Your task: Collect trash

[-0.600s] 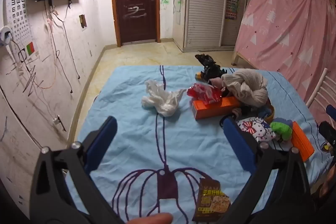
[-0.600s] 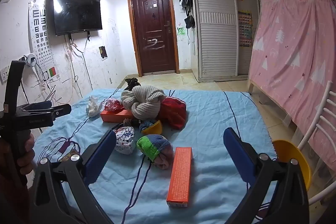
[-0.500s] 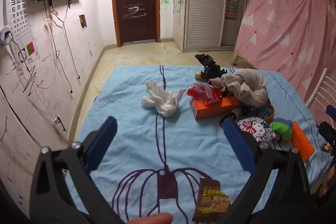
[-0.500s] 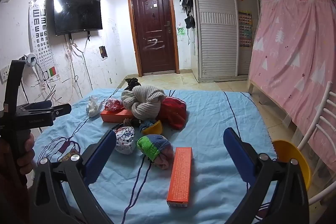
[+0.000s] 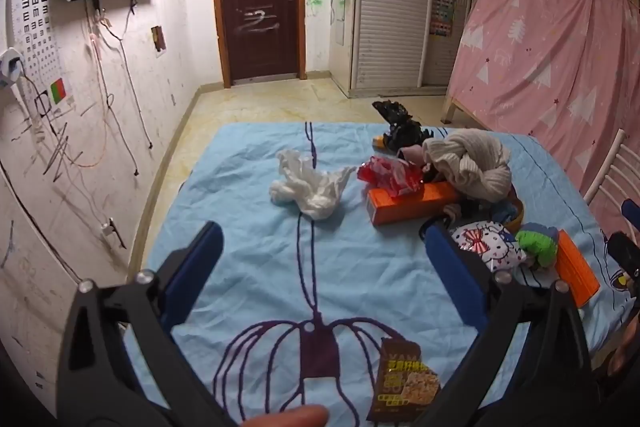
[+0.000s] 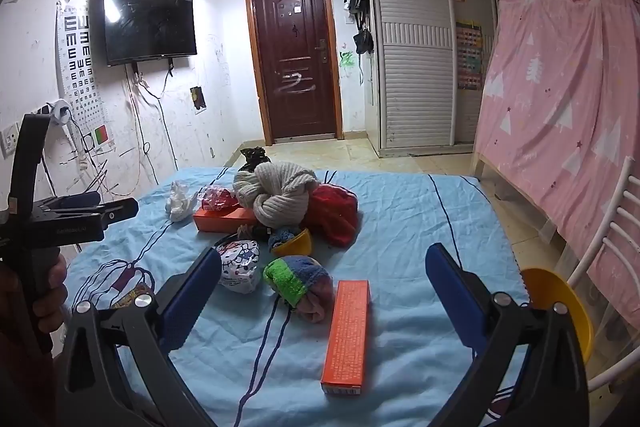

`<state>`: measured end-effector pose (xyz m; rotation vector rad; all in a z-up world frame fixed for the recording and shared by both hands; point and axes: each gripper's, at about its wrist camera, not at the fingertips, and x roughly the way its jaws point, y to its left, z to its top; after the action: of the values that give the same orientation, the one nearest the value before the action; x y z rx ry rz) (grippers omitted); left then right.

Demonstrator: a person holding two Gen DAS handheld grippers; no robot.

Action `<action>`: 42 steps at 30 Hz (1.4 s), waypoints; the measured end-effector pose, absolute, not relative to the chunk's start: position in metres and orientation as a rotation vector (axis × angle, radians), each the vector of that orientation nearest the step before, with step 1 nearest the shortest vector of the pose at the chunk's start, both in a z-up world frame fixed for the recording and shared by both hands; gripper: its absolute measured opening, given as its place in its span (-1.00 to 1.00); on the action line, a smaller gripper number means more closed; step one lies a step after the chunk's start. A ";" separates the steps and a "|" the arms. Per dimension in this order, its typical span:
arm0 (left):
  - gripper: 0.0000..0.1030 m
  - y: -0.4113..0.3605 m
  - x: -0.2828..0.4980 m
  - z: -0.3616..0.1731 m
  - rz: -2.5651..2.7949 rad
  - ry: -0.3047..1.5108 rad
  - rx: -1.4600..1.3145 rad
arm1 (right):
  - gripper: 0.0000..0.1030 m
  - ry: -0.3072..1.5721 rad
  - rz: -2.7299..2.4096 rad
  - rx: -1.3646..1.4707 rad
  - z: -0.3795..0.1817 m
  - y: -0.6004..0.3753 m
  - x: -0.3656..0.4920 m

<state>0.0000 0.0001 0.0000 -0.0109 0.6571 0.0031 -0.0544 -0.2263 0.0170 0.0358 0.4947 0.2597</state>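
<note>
The left gripper (image 5: pixel 320 259) hung over the blue sheet (image 5: pixel 248 259) with its jaws spread wide and nothing between them; the right gripper (image 6: pixel 322 277) was likewise released and empty. Nothing had yet been picked up, so the step in hand looked like choosing and approaching a first piece of trash.

The trash lay scattered on the sheet. A brown snack wrapper (image 5: pixel 404 383) sat nearest the left gripper, just below its right finger. A crumpled white tissue (image 5: pixel 308 185) lay farther ahead near the purple line, and a red plastic bag (image 5: pixel 390 173) rested against the orange box (image 5: pixel 412 203). A black bag (image 5: pixel 402 129) sat at the far edge; whether it was trash or the collecting bag could not be told from these views.

The tissue seemed the easiest first catch: it stood clear of the clothes. A good approach would come down straddling its bulk and close gently, so that the sheet was not pinched with it. The flat wrapper would need a finger slid under an edge.
</note>
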 end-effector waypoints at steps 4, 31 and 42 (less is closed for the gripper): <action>0.88 0.000 0.000 0.000 0.004 0.658 -0.011 | 0.84 0.497 0.259 0.039 0.015 -0.227 -0.053; 0.88 0.000 0.000 0.000 0.002 0.661 -0.012 | 0.84 0.498 0.259 0.035 0.015 -0.225 -0.053; 0.88 0.000 0.000 0.000 0.002 0.662 -0.012 | 0.84 0.499 0.259 0.033 0.014 -0.225 -0.053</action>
<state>0.0002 0.0001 -0.0001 -0.0120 0.6616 0.0018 -0.0534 -0.2246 0.0141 0.0325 0.4988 0.2588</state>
